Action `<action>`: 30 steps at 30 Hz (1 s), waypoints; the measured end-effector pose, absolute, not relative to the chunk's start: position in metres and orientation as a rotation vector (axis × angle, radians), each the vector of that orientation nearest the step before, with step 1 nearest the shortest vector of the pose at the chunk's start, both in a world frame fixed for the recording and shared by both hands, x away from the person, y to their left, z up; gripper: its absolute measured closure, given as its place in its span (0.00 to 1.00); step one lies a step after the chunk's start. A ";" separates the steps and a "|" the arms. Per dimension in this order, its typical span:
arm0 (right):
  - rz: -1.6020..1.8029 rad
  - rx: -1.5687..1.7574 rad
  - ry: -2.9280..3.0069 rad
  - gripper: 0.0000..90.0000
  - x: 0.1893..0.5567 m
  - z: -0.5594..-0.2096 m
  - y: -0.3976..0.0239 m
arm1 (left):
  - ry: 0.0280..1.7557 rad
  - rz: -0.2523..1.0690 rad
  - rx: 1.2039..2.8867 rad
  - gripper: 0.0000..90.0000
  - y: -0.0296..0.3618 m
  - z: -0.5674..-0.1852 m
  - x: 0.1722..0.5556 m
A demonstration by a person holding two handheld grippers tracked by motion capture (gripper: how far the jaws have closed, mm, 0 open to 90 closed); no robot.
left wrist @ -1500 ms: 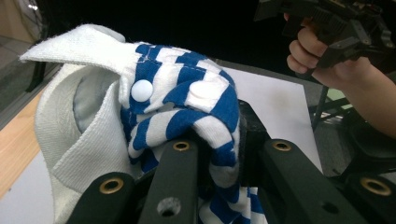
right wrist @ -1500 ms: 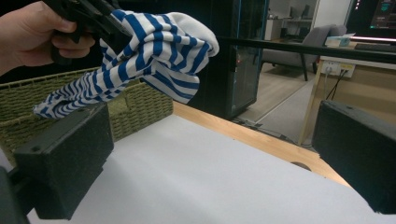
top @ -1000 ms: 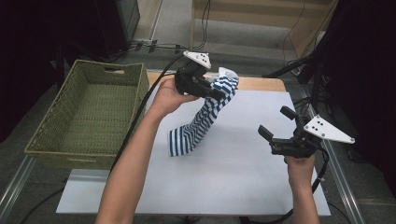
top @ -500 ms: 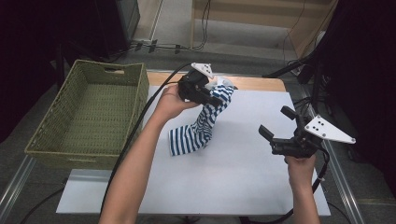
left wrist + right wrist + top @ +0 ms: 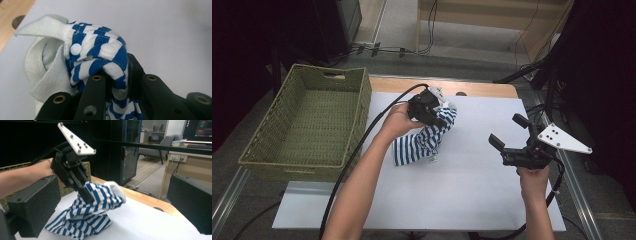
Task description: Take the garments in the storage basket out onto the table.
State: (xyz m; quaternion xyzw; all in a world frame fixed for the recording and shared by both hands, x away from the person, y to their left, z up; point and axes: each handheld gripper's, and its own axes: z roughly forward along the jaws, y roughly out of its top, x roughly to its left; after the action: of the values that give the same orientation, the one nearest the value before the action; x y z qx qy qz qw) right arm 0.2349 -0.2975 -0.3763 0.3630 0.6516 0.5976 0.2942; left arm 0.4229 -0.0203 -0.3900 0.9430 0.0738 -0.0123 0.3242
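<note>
Two tongs work over the counter (image 5: 492, 200). High view: my left tongs (image 5: 436, 116) pinch a striped garment (image 5: 422, 142), its tail touching the counter; right tongs (image 5: 508, 134) gape, holding nothing, well apart. Left view: only a bunched fold is clamped, so it may slip. Right view: the basket (image 5: 15, 167) lies beyond.

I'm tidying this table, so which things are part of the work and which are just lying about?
In the work:
- striped garment, pinched in the left tool
- right tool, open, waiting

Lying about:
- woven basket
- white sheet
</note>
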 end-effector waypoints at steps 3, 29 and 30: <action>1.590 0.967 1.736 0.00 0.235 -0.376 -0.297 | 0.182 -0.031 2.491 0.90 -0.025 -0.394 0.421; 1.596 0.971 1.733 0.00 0.234 -0.376 -0.299 | 0.189 -0.104 2.558 0.59 -0.043 -0.414 0.415; 1.596 0.971 1.732 0.00 0.234 -0.376 -0.299 | 0.197 -0.112 2.551 0.55 -0.042 -0.412 0.415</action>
State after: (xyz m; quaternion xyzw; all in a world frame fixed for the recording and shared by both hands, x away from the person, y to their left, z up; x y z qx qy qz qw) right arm 0.2343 -0.2989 -0.3760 0.3645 0.6502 0.5990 0.2927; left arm 0.4151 -0.0423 -0.4122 0.9544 0.0736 -0.0421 0.2862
